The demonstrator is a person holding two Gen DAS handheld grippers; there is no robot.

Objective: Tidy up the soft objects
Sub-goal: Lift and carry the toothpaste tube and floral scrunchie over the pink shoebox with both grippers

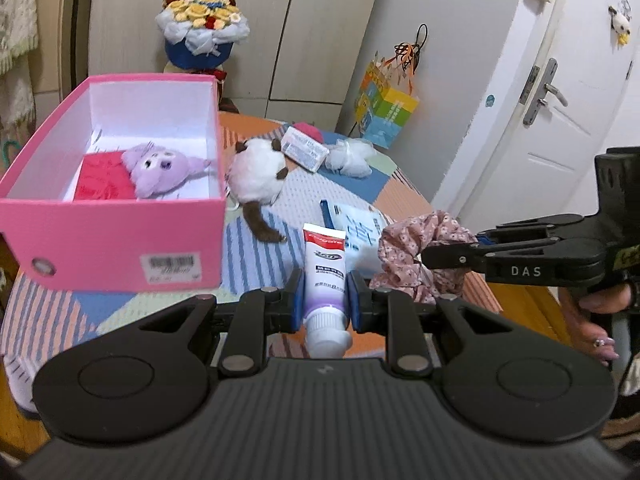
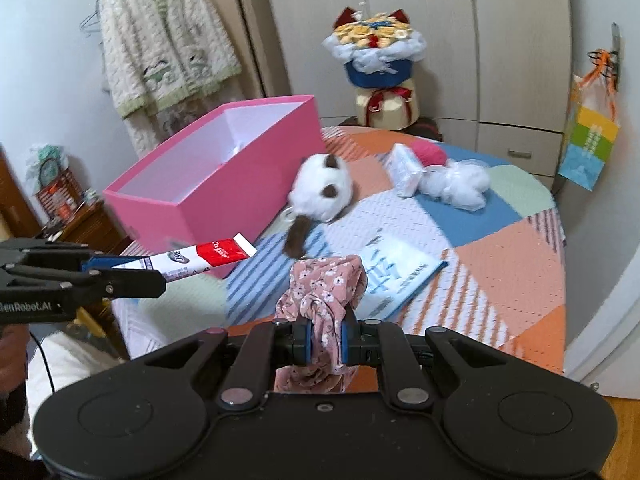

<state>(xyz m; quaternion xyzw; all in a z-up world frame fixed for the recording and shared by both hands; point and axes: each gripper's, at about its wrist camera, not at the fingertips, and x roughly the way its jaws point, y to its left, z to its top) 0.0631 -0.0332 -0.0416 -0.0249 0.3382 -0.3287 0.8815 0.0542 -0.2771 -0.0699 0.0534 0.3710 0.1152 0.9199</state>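
My left gripper (image 1: 324, 300) is shut on a white and red toothpaste tube (image 1: 325, 276), held above the bed near the pink box (image 1: 116, 240). It also shows at the left of the right wrist view (image 2: 160, 276), with the tube (image 2: 208, 258) sticking out. My right gripper (image 2: 325, 340) is shut on a pink floral scrunchie (image 2: 320, 300), seen too in the left wrist view (image 1: 416, 256). The box holds a purple plush (image 1: 160, 172) and a red cloth (image 1: 104, 180). A white and brown plush (image 1: 260, 176) lies beside the box. A white fluffy item (image 1: 350, 156) lies further back.
A patchwork cover (image 2: 500, 248) covers the bed. A white and blue packet (image 2: 400, 276) lies mid-bed. A small white box (image 1: 304, 148) leans on a pink ball (image 1: 310, 130). A flower bouquet (image 1: 202, 28) stands behind. A colourful bag (image 1: 386, 112) hangs by the door (image 1: 560, 100).
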